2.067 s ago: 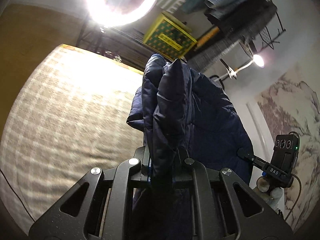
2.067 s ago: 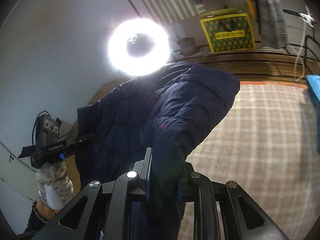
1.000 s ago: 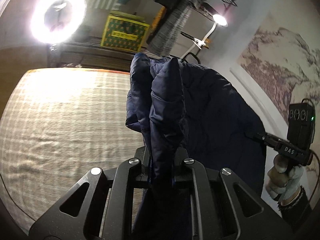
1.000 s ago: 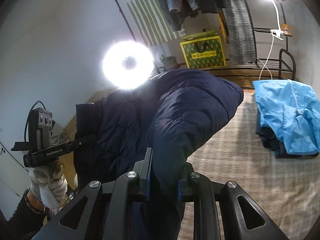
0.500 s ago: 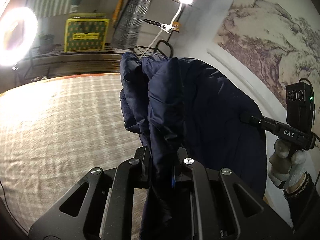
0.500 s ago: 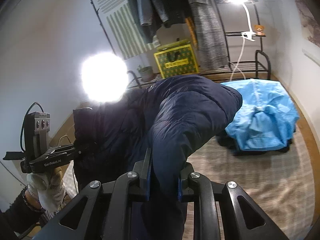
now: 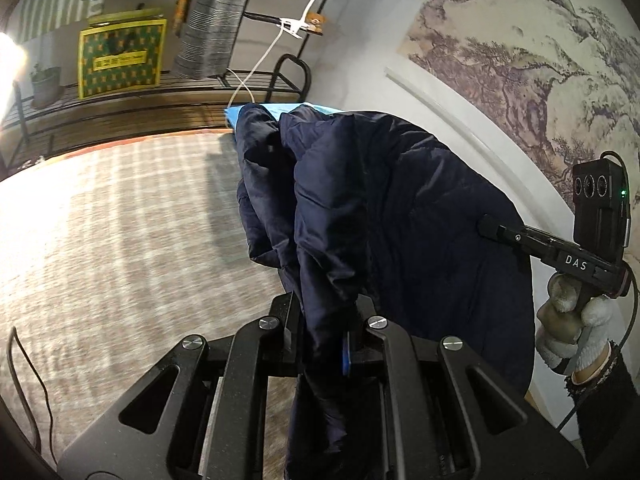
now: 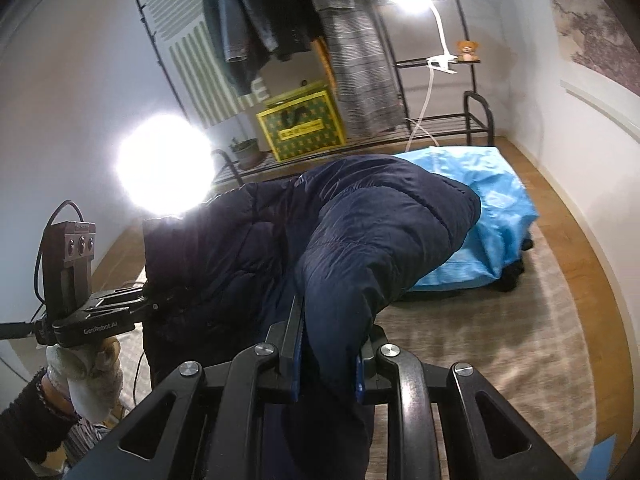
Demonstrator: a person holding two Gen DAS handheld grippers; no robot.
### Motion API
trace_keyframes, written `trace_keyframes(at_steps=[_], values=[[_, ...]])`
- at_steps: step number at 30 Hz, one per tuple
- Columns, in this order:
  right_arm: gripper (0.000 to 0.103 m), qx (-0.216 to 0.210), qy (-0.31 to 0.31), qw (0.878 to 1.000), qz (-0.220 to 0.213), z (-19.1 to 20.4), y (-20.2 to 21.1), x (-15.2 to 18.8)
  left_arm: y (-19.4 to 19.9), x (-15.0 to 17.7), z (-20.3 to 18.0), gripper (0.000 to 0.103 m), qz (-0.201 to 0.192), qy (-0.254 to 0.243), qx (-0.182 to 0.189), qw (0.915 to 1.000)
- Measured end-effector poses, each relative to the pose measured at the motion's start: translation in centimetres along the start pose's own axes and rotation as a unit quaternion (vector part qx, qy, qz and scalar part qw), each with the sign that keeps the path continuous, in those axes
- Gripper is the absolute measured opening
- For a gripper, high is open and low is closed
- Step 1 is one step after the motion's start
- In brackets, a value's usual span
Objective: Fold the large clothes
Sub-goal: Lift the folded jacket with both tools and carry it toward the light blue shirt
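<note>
A dark navy puffer jacket hangs in the air between my two grippers. My left gripper is shut on one edge of it. My right gripper is shut on another fold of the jacket. In the left wrist view the right gripper holds the jacket's far side. In the right wrist view the left gripper grips the other side. The jacket hangs above the checked beige carpet.
A light blue jacket lies on dark clothes on the carpet, near the right wall. A black clothes rack with hanging garments, a yellow box and a plant pot stands behind. A ring light glares at left.
Both grippers have tipped downward and swung toward the right wall with the jacket still held. The light blue jacket and wooden floor have come into view; the ring light has slid left.
</note>
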State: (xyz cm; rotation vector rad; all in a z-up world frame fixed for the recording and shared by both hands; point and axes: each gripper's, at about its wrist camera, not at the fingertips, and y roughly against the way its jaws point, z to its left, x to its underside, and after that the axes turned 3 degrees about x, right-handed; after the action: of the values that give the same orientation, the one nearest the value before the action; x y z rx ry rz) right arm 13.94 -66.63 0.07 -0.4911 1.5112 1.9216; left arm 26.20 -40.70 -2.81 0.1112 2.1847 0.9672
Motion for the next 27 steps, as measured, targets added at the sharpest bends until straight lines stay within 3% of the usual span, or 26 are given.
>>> trace_keyframes(at_steps=[12, 27], values=[[0.017, 0.024, 0.014, 0.999, -0.015, -4.3, -0.2, -3.5, -3.6, -4.3, -1.6, 0.01, -0.017, -0.01, 0.005, 0.9998], [0.017, 0.059, 0.052, 0.995, -0.066, -8.9, -3.6, -14.8, -9.0, -14.4, -2.1, 0.01, -0.082, -0.023, -0.019, 0.9962]])
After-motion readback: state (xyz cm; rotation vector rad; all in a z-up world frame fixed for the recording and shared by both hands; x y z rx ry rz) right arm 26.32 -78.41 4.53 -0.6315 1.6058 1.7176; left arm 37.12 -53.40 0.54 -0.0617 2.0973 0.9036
